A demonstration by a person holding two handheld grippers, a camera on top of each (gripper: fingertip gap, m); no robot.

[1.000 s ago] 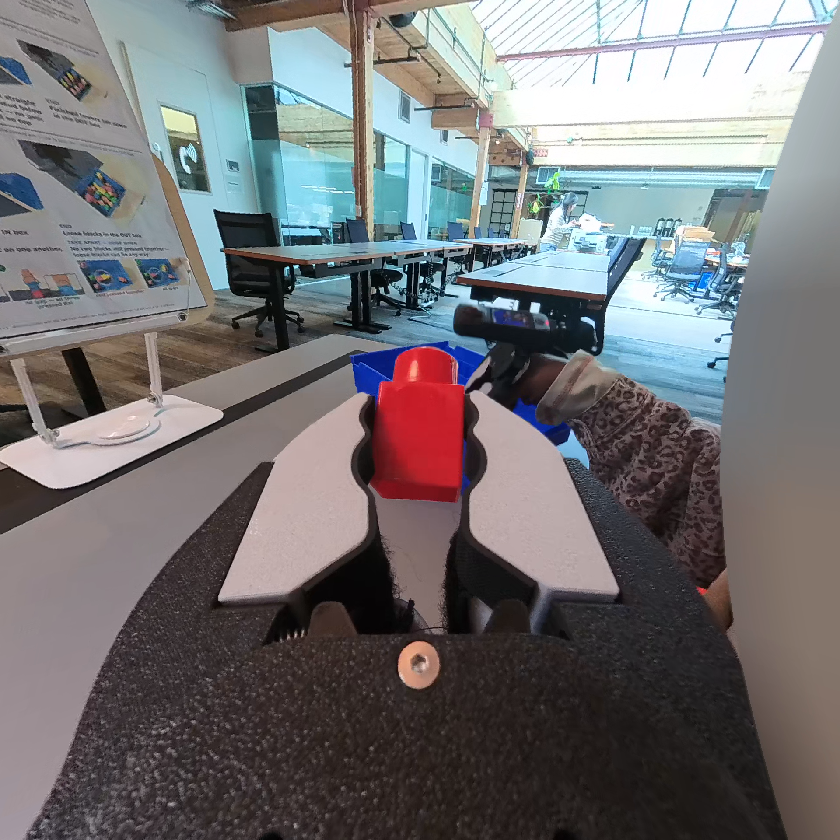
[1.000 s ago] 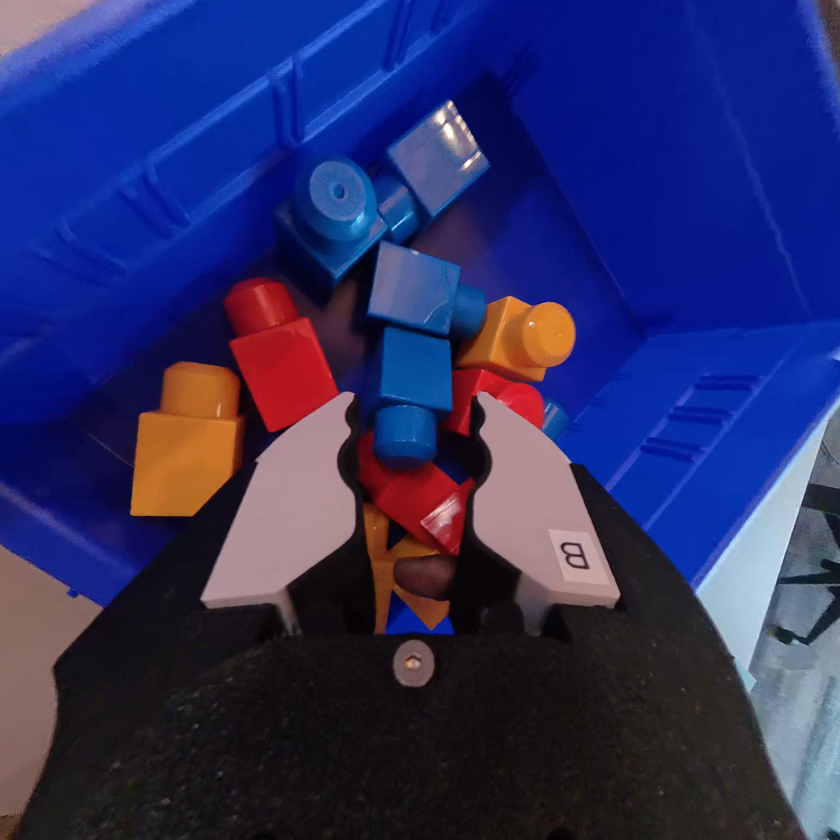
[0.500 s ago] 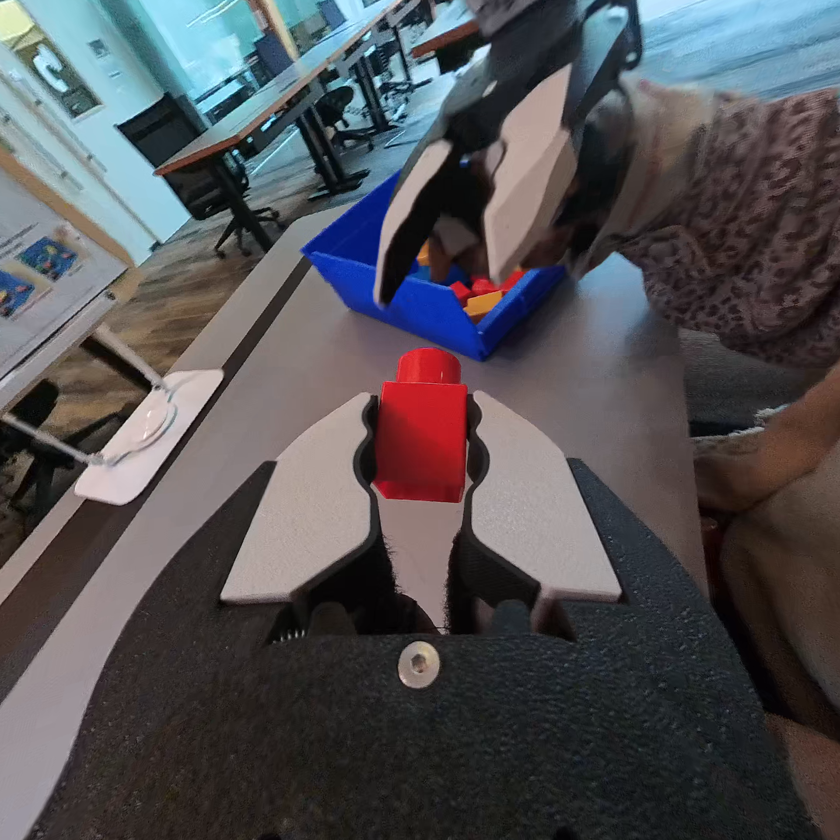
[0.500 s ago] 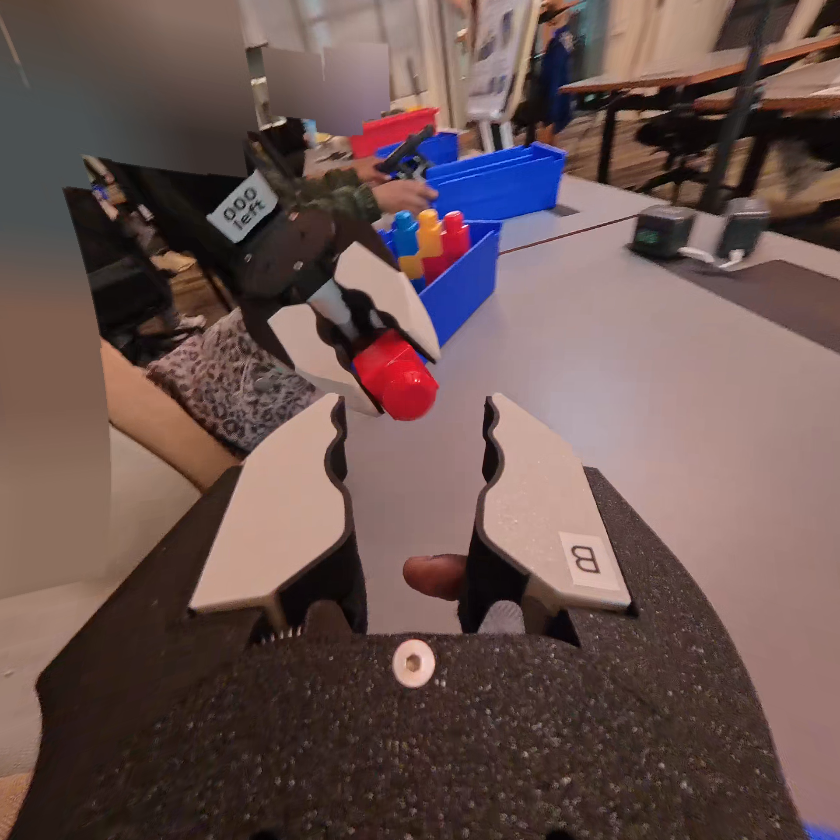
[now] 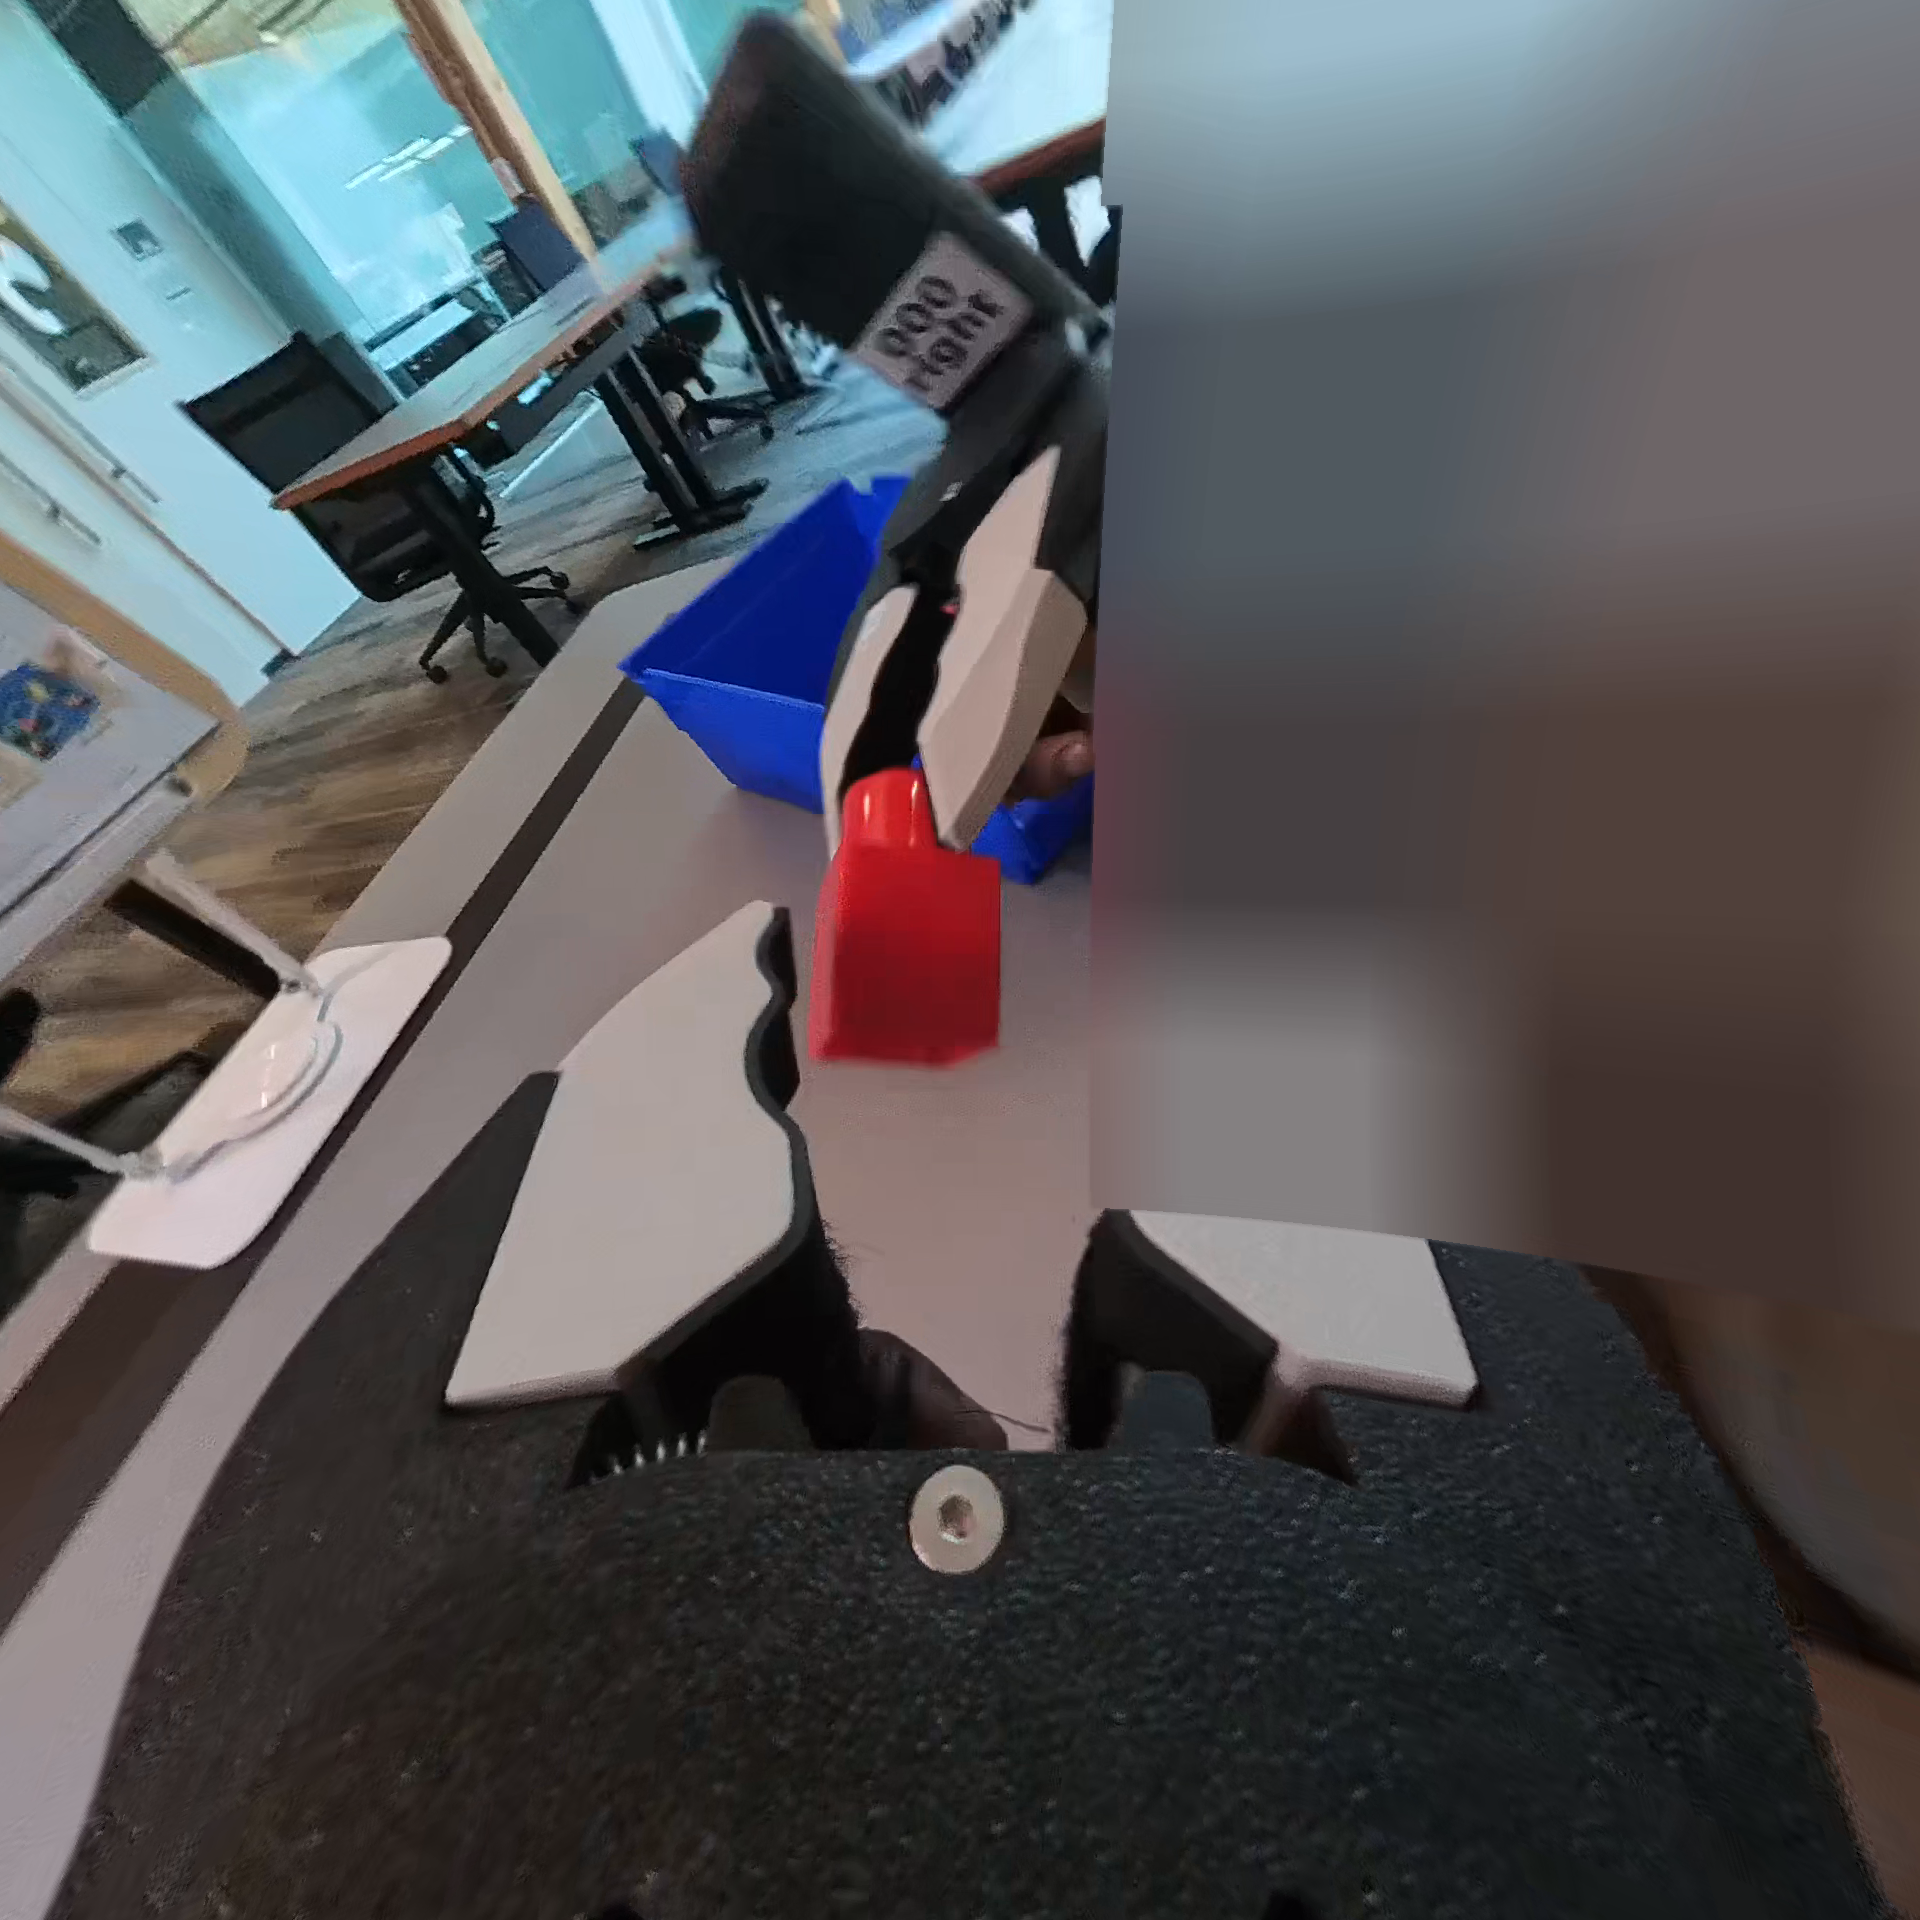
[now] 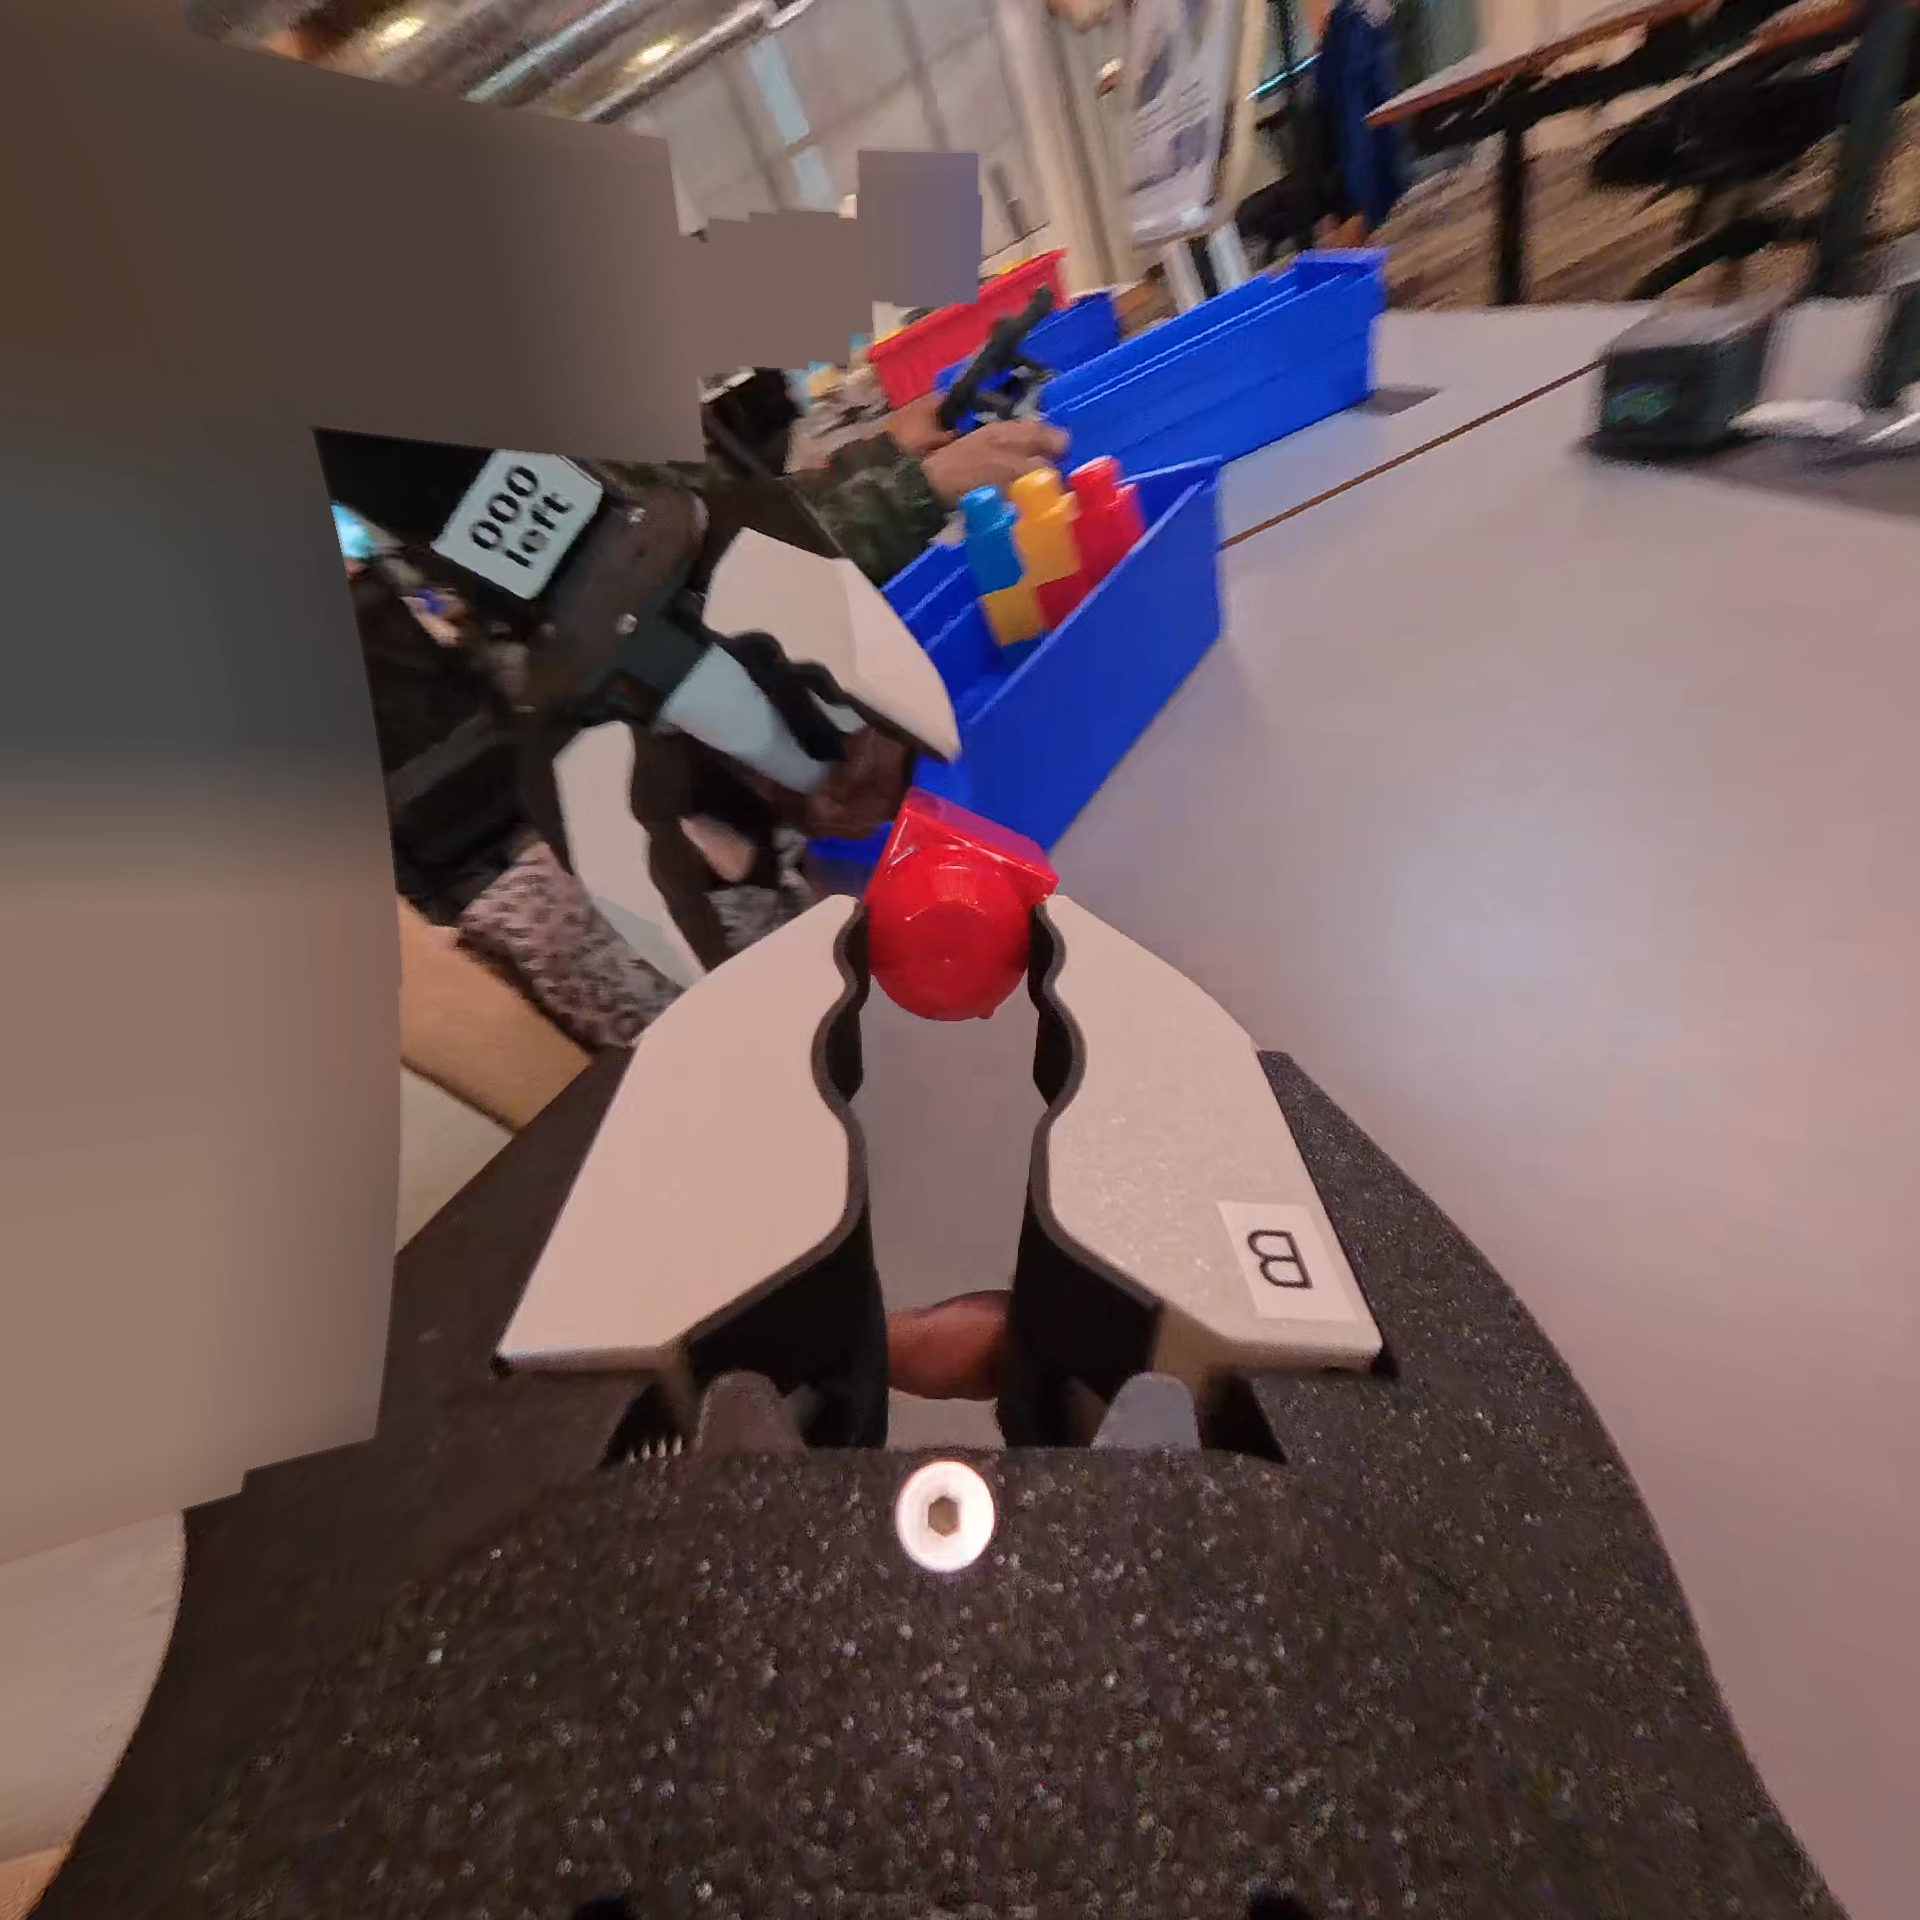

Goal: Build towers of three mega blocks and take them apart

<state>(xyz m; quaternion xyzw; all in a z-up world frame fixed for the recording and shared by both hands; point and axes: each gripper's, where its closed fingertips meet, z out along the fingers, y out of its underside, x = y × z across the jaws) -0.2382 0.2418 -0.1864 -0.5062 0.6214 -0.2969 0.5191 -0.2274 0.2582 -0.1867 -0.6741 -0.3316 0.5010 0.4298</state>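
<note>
A red mega block (image 5: 904, 956) is between my two grippers, above the grey table (image 5: 644, 883). My right gripper (image 6: 945, 935) is shut on the block's round stud (image 6: 940, 951), with both pads pressed against its sides. The left wrist view shows it coming down on the stud (image 5: 883, 805) from above. My left gripper (image 5: 951, 1091) is open, its fingers (image 5: 675, 1122) spread wide to either side of the block without touching it. Its right finger is partly hidden by a blurred patch. It also shows open in the right wrist view (image 6: 769, 769).
A blue bin (image 5: 748, 665) stands on the table behind the block. In the right wrist view a blue bin (image 6: 1091, 707) holds stacked blue, orange and red blocks (image 6: 1039, 551), with more blue bins (image 6: 1216, 353) and a red bin (image 6: 966, 322) behind. A white sign base (image 5: 270, 1091) stands at the left.
My left gripper opened and let go of the red block. My right gripper left the bin, came open to the block and closed on its stud.
</note>
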